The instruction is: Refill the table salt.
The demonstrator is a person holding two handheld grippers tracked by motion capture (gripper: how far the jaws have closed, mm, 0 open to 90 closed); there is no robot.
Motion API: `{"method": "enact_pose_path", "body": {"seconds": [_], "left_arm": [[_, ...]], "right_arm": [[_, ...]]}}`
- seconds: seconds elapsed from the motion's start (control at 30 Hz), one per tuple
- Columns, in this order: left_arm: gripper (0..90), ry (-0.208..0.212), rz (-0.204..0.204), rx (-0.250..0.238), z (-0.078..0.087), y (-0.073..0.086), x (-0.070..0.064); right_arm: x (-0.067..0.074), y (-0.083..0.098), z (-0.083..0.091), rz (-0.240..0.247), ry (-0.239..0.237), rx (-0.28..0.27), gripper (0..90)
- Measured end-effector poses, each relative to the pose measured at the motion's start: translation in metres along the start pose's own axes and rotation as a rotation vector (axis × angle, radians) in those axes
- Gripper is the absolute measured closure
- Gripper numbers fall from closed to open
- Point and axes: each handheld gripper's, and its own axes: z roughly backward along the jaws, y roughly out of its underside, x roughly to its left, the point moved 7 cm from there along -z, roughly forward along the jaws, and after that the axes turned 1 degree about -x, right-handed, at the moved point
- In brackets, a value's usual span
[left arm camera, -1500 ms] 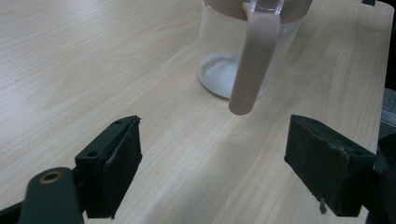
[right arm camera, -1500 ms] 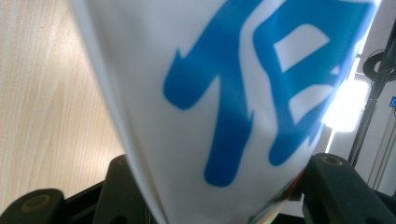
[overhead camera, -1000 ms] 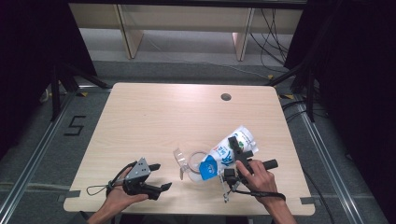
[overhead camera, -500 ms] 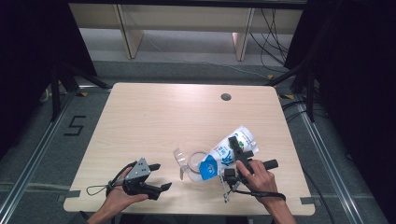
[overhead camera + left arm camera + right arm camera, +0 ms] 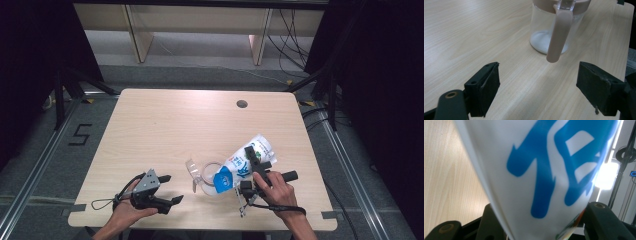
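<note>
The left gripper (image 5: pixel 172 189) is seen at the near left of the table (image 5: pixel 165 125) in the high view, held in the left hand (image 5: pixel 127 212) and pointed to the right toward the jug. Its jaws are set wide apart, and nothing is held between them. In the left gripper view, bare table surface is seen between the two black jaws, and the clear jug (image 5: pixel 554 27) is seen standing upright just beyond them. A beige handle (image 5: pixel 557 37) is seen running down the side of the jug that faces this gripper, below a beige rim.

In the high view, the clear jug (image 5: pixel 209 175) is located near the front edge of the table, between the two grippers. A white and blue pouch (image 5: pixel 245 162) is positioned just to its right, tilted, with its lower blue end over the mouth of the jug and its upper end pointing away to the right.

The right gripper (image 5: pixel 252 167) is seen at the near right, held in the right hand (image 5: pixel 275 192). Its jaws are closed about halfway on the pouch. In the right gripper view, the pouch (image 5: pixel 544 170) is seen between the two jaws, with large blue lettering on its white face.
</note>
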Motion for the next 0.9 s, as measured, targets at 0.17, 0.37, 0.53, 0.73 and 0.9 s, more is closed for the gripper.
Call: {"method": "enact_pose_path", "body": {"seconds": [0.17,0.37,0.53,0.73,0.9], "left_arm": [[18.0,-0.005,0.001,0.002,0.002,0.000,0.000],[17.9,-0.006,0.013,-0.013,0.006,0.000,-0.001],[17.9,-0.005,0.010,-0.016,0.009,0.000,-0.003],[18.0,-0.003,0.012,-0.020,0.011,0.001,-0.003],[17.9,-0.012,0.016,-0.024,0.013,0.001,-0.002]], "right_arm": [[-0.001,0.000,0.000,0.001,0.001,0.000,53.7],[-0.001,0.000,0.000,0.001,0.001,0.001,54.0],[-0.001,0.000,0.000,0.003,0.001,0.000,54.2],[-0.005,-0.001,0.000,0.043,-0.001,-0.006,54.4],[-0.003,0.000,0.000,0.028,-0.002,-0.003,54.6]]}}
